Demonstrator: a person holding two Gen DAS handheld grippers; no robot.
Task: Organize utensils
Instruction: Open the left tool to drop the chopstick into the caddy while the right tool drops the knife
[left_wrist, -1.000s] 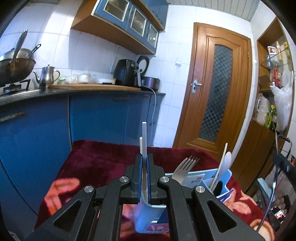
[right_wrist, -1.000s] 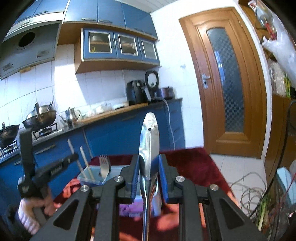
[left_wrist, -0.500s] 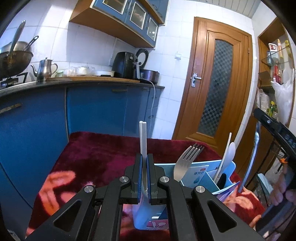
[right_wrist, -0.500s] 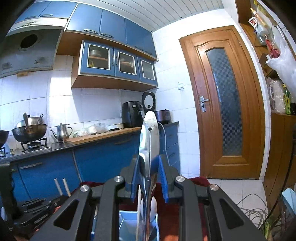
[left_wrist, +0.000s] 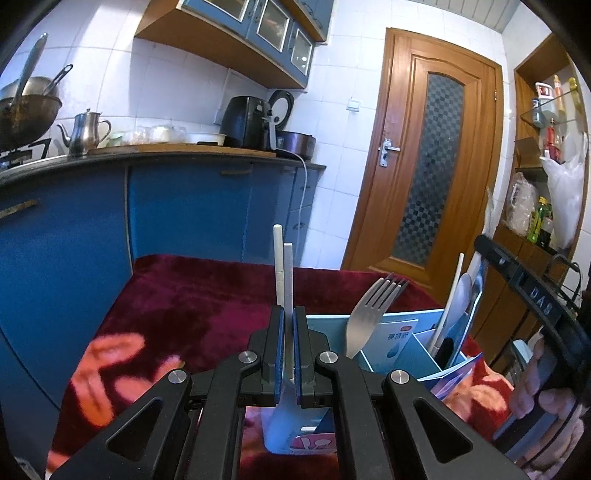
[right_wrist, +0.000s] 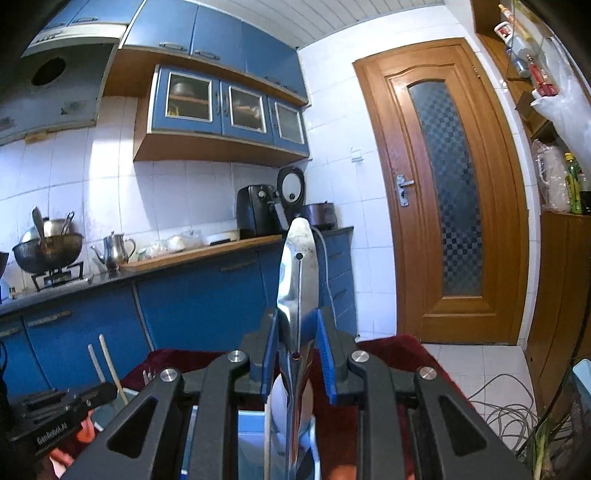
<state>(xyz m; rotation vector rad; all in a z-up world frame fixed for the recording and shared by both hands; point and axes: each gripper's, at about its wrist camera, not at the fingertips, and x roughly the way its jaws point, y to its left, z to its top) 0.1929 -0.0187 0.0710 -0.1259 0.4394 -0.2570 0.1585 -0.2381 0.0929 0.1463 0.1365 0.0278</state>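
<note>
My left gripper (left_wrist: 288, 354) is shut on a pair of white chopsticks (left_wrist: 283, 273), held upright over the near end of a light blue divided utensil box (left_wrist: 402, 354) on a red cloth. A metal fork (left_wrist: 369, 314) and a white spoon (left_wrist: 452, 314) stand in the box. My right gripper (right_wrist: 298, 363) holds a metal spoon (right_wrist: 299, 280) upright by its handle above the box (right_wrist: 251, 424); its jaws stand slightly apart around the handle. The left gripper with the chopsticks (right_wrist: 107, 365) shows at lower left in the right wrist view.
The red cloth (left_wrist: 192, 306) covers the table. Blue kitchen cabinets (left_wrist: 184, 210) with a counter, kettle (left_wrist: 86, 129) and wok stand behind. A wooden door (left_wrist: 432, 166) is at the right, shelves (left_wrist: 546, 147) beyond. Cables (right_wrist: 506, 410) lie on the floor.
My right gripper has carried the metal spoon over the box and lowered it. My left gripper with the chopsticks has dropped slightly toward the box.
</note>
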